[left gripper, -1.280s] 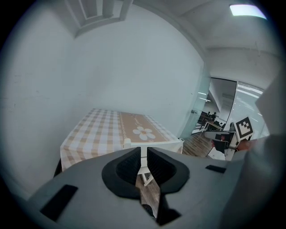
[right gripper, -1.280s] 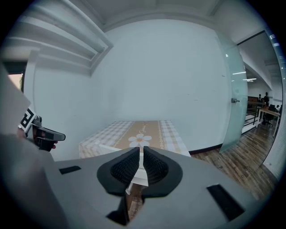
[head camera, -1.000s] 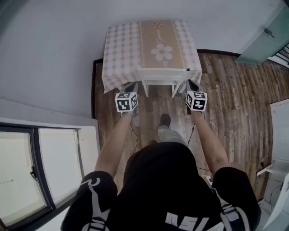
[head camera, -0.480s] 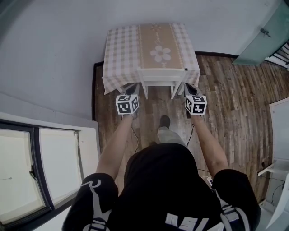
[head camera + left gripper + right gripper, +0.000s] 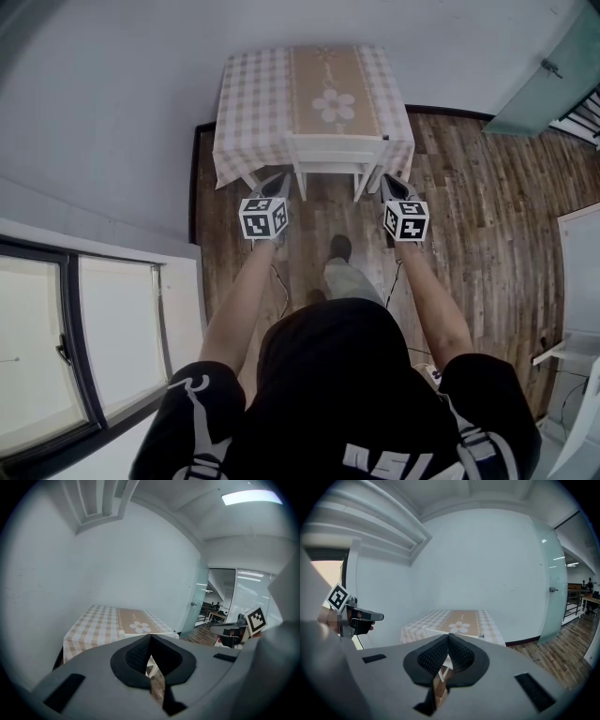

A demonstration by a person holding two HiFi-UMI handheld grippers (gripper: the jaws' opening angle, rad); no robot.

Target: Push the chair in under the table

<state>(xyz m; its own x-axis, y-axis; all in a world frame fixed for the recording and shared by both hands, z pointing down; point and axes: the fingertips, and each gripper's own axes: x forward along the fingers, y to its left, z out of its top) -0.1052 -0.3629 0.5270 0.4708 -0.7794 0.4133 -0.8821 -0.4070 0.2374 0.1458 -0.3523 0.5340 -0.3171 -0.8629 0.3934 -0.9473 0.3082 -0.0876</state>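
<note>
**Chair at the table's edge, both jaws shut and empty**

White wooden chair (image 5: 334,153) stands at the near side of the square table, whose tabletop carries a beige-and-white checked cloth (image 5: 249,103) with a tan flower runner. The top rail sits just at the cloth's overhang. The seat looks largely tucked under, though the cloth hides how far. The table's far side is against the grey wall.

Left gripper (image 5: 277,178) is just beside the chair's left upright, and right gripper (image 5: 388,179) is just beside the right one. Both point forward and slightly down. Each gripper view shows its jaws pressed together with nothing between them. Whether either tip touches the chair cannot be told from above.

Judgement: the last stretch of the push remains.

- Set the closed tips flat on the two uprights at matching height.
- Press evenly with both so the chair runs straight and does not swing.
- Go slowly, since the legs may catch on the dark wooden plank floor (image 5: 469,225).
- Keep the tips off the hanging cloth.
- Stop once the rail meets the table's edge.
</note>
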